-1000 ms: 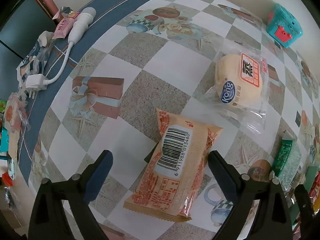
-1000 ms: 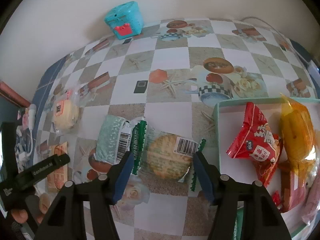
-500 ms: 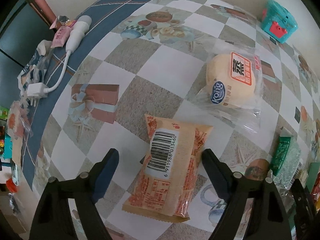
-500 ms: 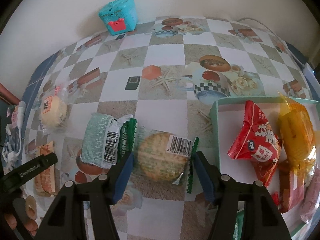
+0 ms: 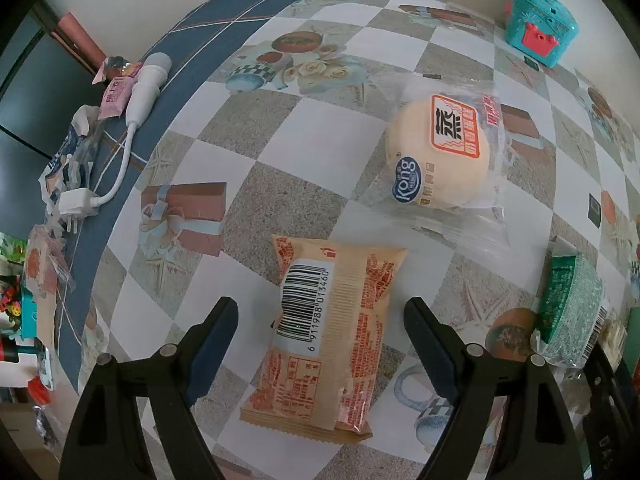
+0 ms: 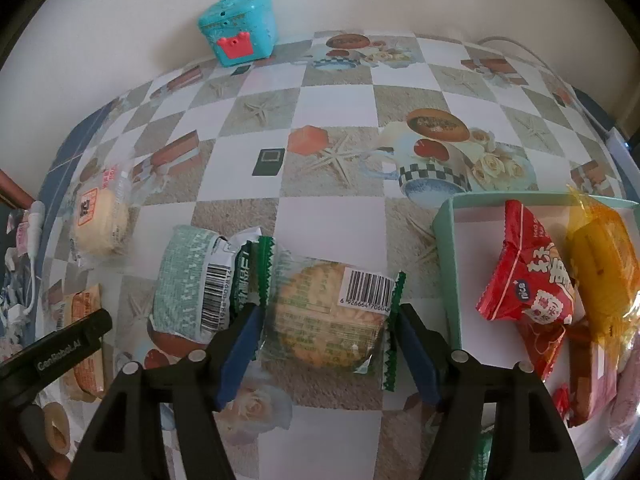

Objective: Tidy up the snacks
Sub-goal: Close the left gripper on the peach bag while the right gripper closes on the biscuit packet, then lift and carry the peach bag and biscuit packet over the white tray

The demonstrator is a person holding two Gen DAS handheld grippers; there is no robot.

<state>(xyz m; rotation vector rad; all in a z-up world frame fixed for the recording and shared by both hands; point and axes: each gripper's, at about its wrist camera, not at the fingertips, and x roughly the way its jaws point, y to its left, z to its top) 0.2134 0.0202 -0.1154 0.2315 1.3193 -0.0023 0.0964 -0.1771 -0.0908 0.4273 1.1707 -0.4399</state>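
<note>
1. Nearest in the right wrist view, the right gripper stands with its blue-padded fingers apart around a round biscuit in a clear, green-edged wrapper; the pads look to be touching the wrapper's ends, not yet squeezing.
2. Nearest in the left wrist view, the left gripper is spread wide on either side of a flat orange foil snack packet lying barcode-up, with clear gaps both sides.
3. Judged step: both are lining up for a pick. Next, each needs to close firmly and lift, and the biscuit goes to the mint-green tray just to its right.
4. Only the right view shows that tray, holding a red crinkled packet and a yellow wrapped snack.
5. Farther off, only the left view shows the white plug and cable clearly; both show the pale round bun in clear plastic.
</note>
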